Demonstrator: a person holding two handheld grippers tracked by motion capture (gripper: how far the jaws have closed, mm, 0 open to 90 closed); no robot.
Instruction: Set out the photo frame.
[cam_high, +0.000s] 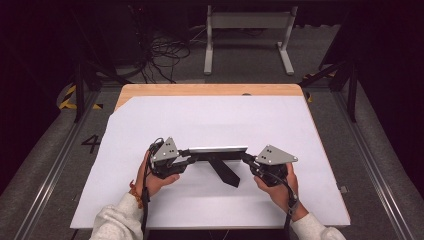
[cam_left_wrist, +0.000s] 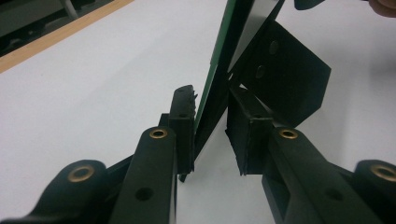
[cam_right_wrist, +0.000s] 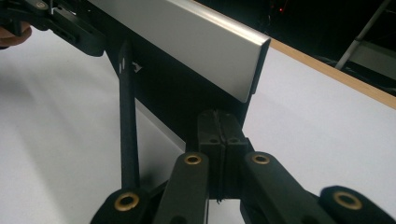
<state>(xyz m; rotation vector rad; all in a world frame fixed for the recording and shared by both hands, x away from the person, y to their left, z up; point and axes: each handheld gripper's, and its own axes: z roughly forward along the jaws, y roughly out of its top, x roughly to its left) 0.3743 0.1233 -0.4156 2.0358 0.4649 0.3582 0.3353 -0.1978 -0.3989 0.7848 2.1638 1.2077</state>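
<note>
Your right gripper is clamped on the frame; your left gripper brackets its edge, pads apart.

In the left gripper view, the flat black and green-edged panel is cut off by the top edge of the frame, and its lower end is hidden between the jaws. In the right gripper view, the panel's silver metal rail leaves the frame at the upper left.

Silver-fronted black frame on white sheet.
</note>
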